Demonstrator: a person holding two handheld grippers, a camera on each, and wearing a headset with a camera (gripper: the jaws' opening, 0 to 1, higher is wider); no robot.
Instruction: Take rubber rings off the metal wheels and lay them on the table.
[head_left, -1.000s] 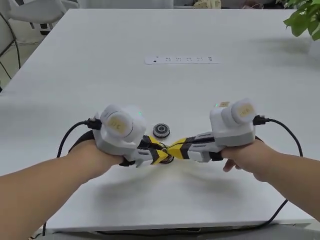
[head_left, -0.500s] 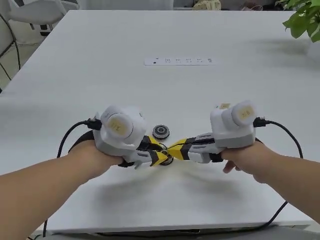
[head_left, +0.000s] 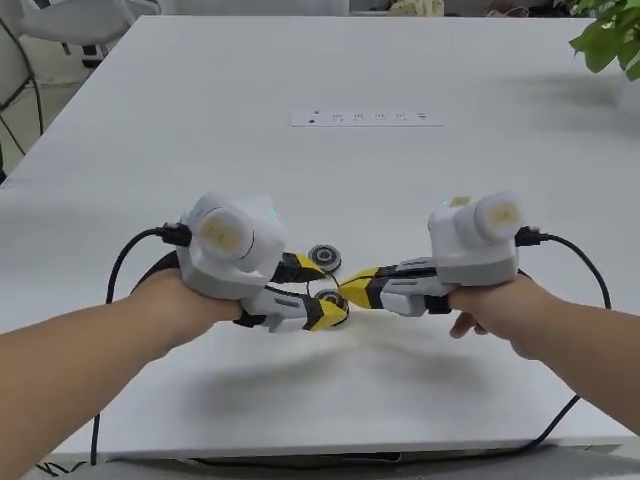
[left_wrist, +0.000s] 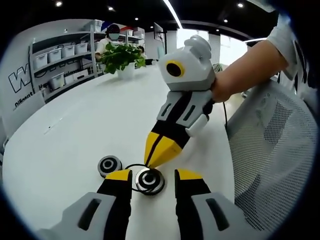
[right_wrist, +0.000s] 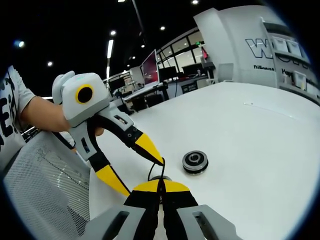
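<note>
One rubber ring (left_wrist: 134, 165) shows as a thin black loop, pulled partly off the nearer of two metal wheels. The nearer wheel (left_wrist: 149, 181) lies flat on the white table (head_left: 300, 180), close to the near edge and about midway along it. It sits between the spread jaws of the left gripper (left_wrist: 152, 175), which stand apart around it, and a gap shows on at least one side. The right gripper (right_wrist: 160, 186) has its yellow jaws pressed together on a strand of the ring, tip to tip with the left gripper. The farther wheel (left_wrist: 109, 165) lies flat just beyond, apart from both grippers. It has a dark band around it, but whether that band is rubber is hard to tell.

Beyond the wheels the tabletop runs bare to a flat white socket strip (head_left: 366, 119) near the far half, with wide room on either side. A potted plant (head_left: 608, 35) sits at the far right corner, cut off by the frame. Two black cables (head_left: 130, 265) trail from the grippers back over the near edge. In the right gripper view the nearer wheel is mostly hidden behind the jaw tips. A mesh chair back (left_wrist: 270, 150) stands behind the near edge.
</note>
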